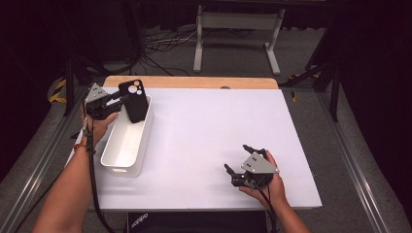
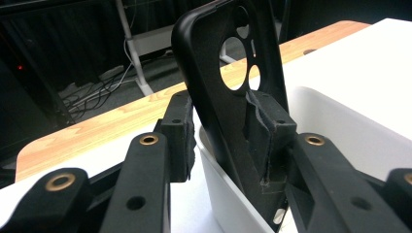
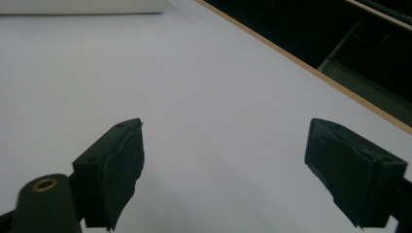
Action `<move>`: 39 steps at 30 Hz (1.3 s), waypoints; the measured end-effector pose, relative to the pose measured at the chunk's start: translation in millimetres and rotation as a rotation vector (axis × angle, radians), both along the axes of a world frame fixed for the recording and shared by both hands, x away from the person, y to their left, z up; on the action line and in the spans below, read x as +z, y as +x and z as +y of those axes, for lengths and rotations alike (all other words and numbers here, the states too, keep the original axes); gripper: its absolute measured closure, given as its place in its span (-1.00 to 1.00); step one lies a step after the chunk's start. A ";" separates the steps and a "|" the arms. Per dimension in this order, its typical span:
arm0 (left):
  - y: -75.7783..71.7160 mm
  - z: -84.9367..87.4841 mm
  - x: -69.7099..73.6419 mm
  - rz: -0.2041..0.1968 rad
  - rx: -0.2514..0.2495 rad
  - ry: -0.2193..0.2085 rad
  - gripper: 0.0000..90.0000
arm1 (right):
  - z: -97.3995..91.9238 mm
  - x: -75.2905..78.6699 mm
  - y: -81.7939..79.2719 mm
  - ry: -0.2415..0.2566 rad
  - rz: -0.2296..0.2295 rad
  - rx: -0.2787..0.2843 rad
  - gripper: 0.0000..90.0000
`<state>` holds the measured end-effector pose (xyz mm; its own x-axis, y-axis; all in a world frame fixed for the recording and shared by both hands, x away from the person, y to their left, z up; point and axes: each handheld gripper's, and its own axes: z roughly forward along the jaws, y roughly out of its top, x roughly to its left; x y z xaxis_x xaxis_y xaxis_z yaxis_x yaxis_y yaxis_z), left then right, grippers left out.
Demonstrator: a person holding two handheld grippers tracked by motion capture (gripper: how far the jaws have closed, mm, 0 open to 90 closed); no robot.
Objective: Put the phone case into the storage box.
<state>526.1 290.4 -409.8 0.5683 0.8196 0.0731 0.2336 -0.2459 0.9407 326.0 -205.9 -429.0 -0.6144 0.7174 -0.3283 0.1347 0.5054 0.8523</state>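
A black phone case [image 1: 133,100] with round camera cut-outs stands on end in the far corner of a white bin [image 1: 145,132], leaning on the bin's rim. My left gripper [image 1: 121,99] reaches it from the left. In the left gripper view the case [image 2: 218,116] stands between the jaws of the left gripper [image 2: 223,128]. The left pad [image 2: 177,136] is clear of it by a small gap, while the right pad [image 2: 272,131] lies against it. My right gripper [image 1: 236,157] rests near the table's front right, open and empty above the white tabletop [image 3: 223,160].
The white table [image 1: 209,131] has a wooden strip [image 1: 194,81] along its far edge. The long bin's wall [image 2: 340,131] runs along the table's left side. Behind the table, a grey metal stand [image 1: 238,22] and cables lie on the floor.
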 end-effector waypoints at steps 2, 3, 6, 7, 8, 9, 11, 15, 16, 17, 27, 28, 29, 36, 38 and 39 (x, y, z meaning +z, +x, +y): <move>-1.3 0.3 1.3 -0.002 0.000 -0.001 0.40 | -0.1 0.2 -0.2 0.003 0.000 -0.001 -0.66; -2.0 0.2 1.9 -0.002 0.002 -0.001 0.37 | -0.2 0.3 -0.2 0.004 0.000 0.000 -0.66; -3.4 0.3 3.7 -0.007 0.009 0.008 0.34 | -0.2 1.1 0.0 0.002 -0.004 0.001 -0.66; -4.3 0.2 4.9 -0.009 0.014 0.015 0.33 | -0.3 1.5 0.0 0.002 -0.007 0.002 -0.66; -5.1 0.4 6.2 -0.016 0.017 0.023 0.31 | -0.3 2.0 0.0 0.005 -0.008 0.004 -0.66; -6.4 0.5 7.9 -0.021 0.020 0.021 0.29 | -0.6 2.4 0.1 0.004 -0.011 0.004 -0.66; -9.2 0.2 10.8 -0.026 0.025 0.018 0.24 | -1.6 3.1 0.6 0.010 -0.014 0.004 -0.66; -14.2 -0.7 16.2 -0.029 0.031 0.023 0.16 | -2.8 4.1 1.0 0.012 -0.017 0.007 -0.66; -15.6 -0.8 17.5 -0.032 0.032 0.023 0.13 | -2.8 4.2 1.0 0.015 -0.019 0.007 -0.66; -17.0 -0.8 18.5 -0.032 0.032 0.018 0.12 | -2.8 4.5 0.9 0.017 -0.019 0.009 -0.66; -39.7 1.7 28.5 -0.074 0.033 -0.003 0.01 | -5.5 7.7 -0.9 0.032 -0.032 0.015 -0.66; -42.5 1.4 29.2 -0.079 0.035 -0.006 0.00 | -5.3 8.1 -1.3 0.030 -0.032 0.018 -0.66; -42.5 1.4 29.2 -0.079 0.035 -0.006 -0.03 | -5.3 8.1 -1.3 0.030 -0.032 0.018 -0.66; -57.8 -0.5 36.3 -0.106 0.024 -0.027 -0.16 | -1.3 9.5 -0.2 0.053 -0.029 0.032 -0.66; -61.4 -2.0 36.7 -0.108 0.018 -0.025 -0.23 | 0.1 9.6 -0.1 0.057 -0.030 0.037 -0.66; -63.4 -2.9 36.8 -0.104 0.007 -0.028 -0.23 | 0.8 9.2 0.3 0.057 -0.031 0.039 -0.66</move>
